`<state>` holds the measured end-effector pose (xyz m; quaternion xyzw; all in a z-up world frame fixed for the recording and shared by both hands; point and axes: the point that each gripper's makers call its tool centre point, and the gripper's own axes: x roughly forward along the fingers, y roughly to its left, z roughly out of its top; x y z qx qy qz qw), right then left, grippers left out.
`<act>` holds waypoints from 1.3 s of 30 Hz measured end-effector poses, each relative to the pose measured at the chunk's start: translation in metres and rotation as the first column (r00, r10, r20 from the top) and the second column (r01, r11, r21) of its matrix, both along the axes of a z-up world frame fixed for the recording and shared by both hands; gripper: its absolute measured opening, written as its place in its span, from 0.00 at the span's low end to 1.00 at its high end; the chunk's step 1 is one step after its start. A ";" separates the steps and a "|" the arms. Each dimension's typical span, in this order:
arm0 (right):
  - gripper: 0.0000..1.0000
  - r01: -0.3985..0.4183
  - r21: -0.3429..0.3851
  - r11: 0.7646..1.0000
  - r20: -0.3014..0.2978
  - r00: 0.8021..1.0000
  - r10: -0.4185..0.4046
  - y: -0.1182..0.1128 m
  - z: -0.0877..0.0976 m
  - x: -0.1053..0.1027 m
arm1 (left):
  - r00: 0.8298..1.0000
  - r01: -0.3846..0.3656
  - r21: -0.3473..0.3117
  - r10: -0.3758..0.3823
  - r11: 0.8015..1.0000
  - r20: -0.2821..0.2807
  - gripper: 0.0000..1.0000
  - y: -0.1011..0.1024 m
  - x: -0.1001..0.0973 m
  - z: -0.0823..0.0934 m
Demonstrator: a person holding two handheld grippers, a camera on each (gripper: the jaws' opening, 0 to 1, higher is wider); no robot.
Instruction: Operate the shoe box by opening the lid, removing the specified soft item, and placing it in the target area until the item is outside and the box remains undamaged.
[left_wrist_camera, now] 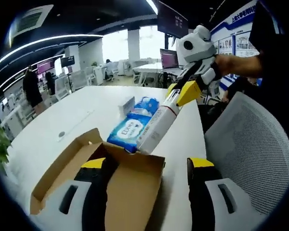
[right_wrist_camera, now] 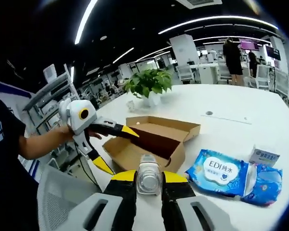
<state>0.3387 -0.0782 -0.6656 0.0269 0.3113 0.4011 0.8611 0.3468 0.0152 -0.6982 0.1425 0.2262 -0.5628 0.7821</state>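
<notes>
The big white surface [left_wrist_camera: 86, 103] holds an open brown shoe box [left_wrist_camera: 113, 187] with its lid [right_wrist_camera: 171, 126] flapped back. A blue pack of wipes [right_wrist_camera: 221, 172] lies on the surface just beside the box, outside it. A small white box [right_wrist_camera: 263, 156] sits by the pack. A green plant [right_wrist_camera: 148, 83] stands farther back. The left claw [left_wrist_camera: 149, 180] is spread wide, one jaw inside the box, one outside, over the box wall. The right claw [right_wrist_camera: 149, 180] is squeezed tight on a white bottle [left_wrist_camera: 156, 126], whose end is near the box edge.
</notes>
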 end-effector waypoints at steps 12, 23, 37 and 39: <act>0.14 -0.092 -0.163 0.982 0.071 0.992 0.104 -0.022 0.003 0.021 | 0.995 -0.097 -0.056 0.096 0.994 -0.036 0.81 0.011 0.001 0.005; 0.15 -0.158 -0.304 0.940 0.112 0.974 0.199 -0.039 0.005 0.040 | 0.986 -0.168 -0.085 0.166 0.982 -0.035 0.90 0.026 -0.001 0.011; 0.15 -0.236 -0.476 0.847 0.144 0.929 0.340 -0.054 0.009 0.074 | 0.974 -0.227 -0.080 0.225 0.971 -0.037 1.00 0.043 -0.006 0.010; 0.15 -0.248 -0.501 0.829 0.144 0.921 0.363 -0.056 0.009 0.080 | 0.972 -0.234 -0.083 0.232 0.969 -0.038 1.00 0.045 -0.006 0.010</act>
